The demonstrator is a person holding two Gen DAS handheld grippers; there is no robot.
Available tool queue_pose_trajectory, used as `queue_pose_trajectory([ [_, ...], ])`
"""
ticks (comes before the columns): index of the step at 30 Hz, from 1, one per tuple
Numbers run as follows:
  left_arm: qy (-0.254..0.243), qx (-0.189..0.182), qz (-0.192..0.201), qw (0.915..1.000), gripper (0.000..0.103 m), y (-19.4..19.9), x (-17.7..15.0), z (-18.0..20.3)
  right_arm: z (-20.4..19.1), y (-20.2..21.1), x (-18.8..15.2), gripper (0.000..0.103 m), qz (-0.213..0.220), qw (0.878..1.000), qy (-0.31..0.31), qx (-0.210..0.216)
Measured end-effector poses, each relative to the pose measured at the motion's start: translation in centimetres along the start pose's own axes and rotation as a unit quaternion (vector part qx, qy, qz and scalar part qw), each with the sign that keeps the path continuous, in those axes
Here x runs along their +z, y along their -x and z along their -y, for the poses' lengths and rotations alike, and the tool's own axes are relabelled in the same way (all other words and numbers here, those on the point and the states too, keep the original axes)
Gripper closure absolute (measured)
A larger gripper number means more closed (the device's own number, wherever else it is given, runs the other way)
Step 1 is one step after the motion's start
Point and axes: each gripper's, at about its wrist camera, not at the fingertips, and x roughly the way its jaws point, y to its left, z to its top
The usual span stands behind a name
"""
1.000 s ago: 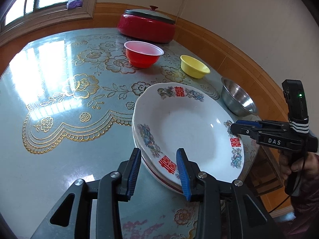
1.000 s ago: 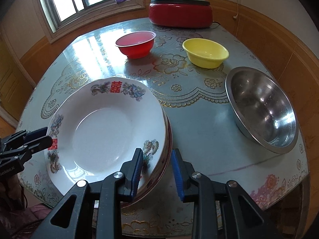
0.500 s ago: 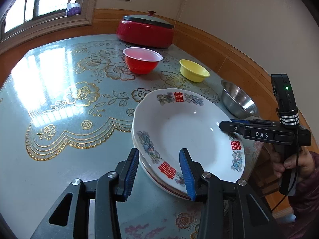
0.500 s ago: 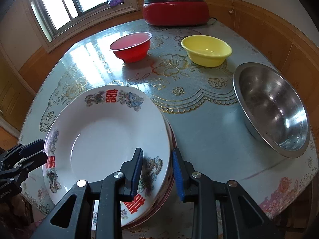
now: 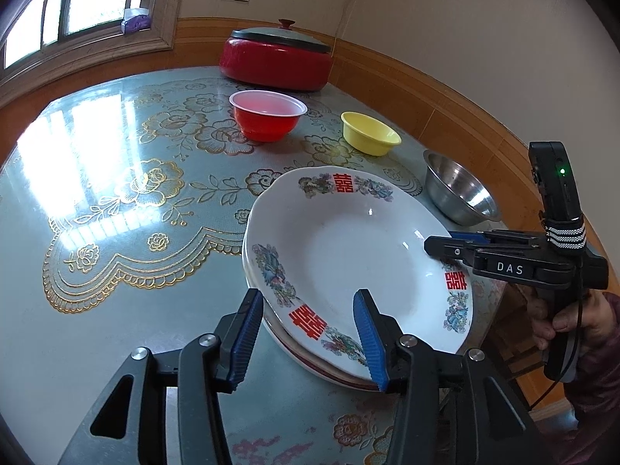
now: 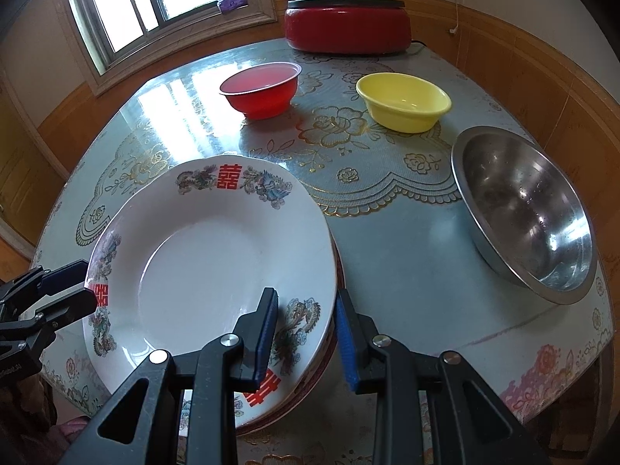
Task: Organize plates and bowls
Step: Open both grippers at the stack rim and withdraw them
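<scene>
Left wrist | left claw [image 5: 308, 302] just opening, astride top plate [image 5: 348, 248] (empty) | right claw [image 6: 306, 306]: grip unclear

"DAS" on the right tool [image 5: 438, 246]; red 囍 on the plate [image 5: 348, 240].

left wrist view: looks forward and down past the left gripper [image 5: 308, 333], close over the near rim of the stacked plates [image 5: 348, 240].
right wrist view: looks forward and more steeply down past the right gripper [image 6: 306, 335], close over the opposite rim of the same plates [image 6: 217, 255].
shared: both see the plates, with the red bowl [image 5: 267, 120], yellow bowl [image 5: 370, 137], steel bowl [image 5: 459, 190] and red lidded cooker [image 5: 277, 58] beyond the fingertips on the table [image 5: 97, 178].
cross-sight: each view catches the other gripper at its side edge.
</scene>
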Motion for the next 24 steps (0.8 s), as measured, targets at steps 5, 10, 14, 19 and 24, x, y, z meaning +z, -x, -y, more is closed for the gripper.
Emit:
queue_pose_trajectory([
  [5, -0.002, 0.000, -0.004, 1.0000, 0.054, -0.2, -0.1, 0.2, 0.3, 0.0, -0.1, 0.074, -0.003, 1.000, -0.004, 0.010],
  [10, -0.001, 0.004, -0.003, 1.0000, 0.053, 0.0, -0.1, 0.3, 1.5, -0.2, 0.4, 0.073, 0.003, 0.998, -0.037, 0.043],
  [14, 0.004, 0.012, 0.000, 0.9999, 0.052, 0.3, -0.1, 0.2, 2.9, -1.0, 0.8, 0.067, 0.008, 0.995, -0.071, 0.068],
  [19, 0.014, 0.030, 0.001, 0.9995, 0.051, 0.7, -0.3, -0.3, 3.8, -2.1, 0.8, 0.064, -0.001, 0.990, -0.095, 0.105],
  [24, 0.020, 0.047, 0.004, 0.9987, 0.051, 1.0, -0.5, -0.5, 2.9, -2.3, 0.9, 0.063, -0.005, 0.994, -0.064, 0.094],
])
